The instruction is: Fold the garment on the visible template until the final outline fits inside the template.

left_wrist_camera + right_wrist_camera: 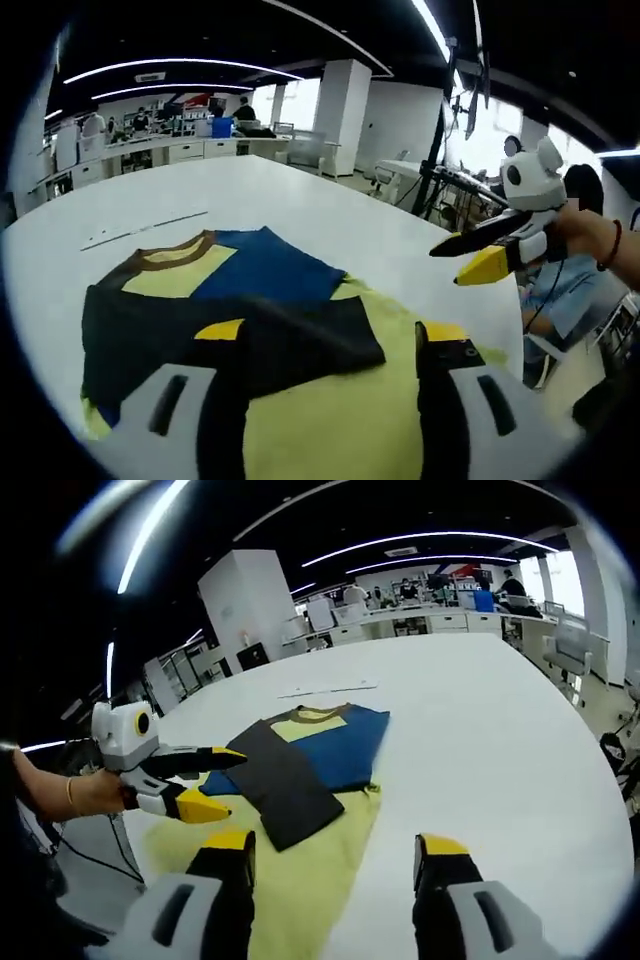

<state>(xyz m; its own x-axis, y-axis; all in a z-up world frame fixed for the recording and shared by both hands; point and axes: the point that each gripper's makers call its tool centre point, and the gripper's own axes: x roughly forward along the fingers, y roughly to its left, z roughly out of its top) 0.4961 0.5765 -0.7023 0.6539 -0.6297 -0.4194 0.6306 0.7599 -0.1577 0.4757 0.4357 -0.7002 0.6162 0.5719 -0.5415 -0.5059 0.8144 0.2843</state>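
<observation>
While both tools, left tool (330,345) and right tool (335,855), hover with jaws wide, the garment (300,755) lies partly folded near the desk's (480,710) edge.

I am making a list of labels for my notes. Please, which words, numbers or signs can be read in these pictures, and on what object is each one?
None can be read. The garment, the white table and both grippers bear no legible text; background signs are too blurred.
</observation>
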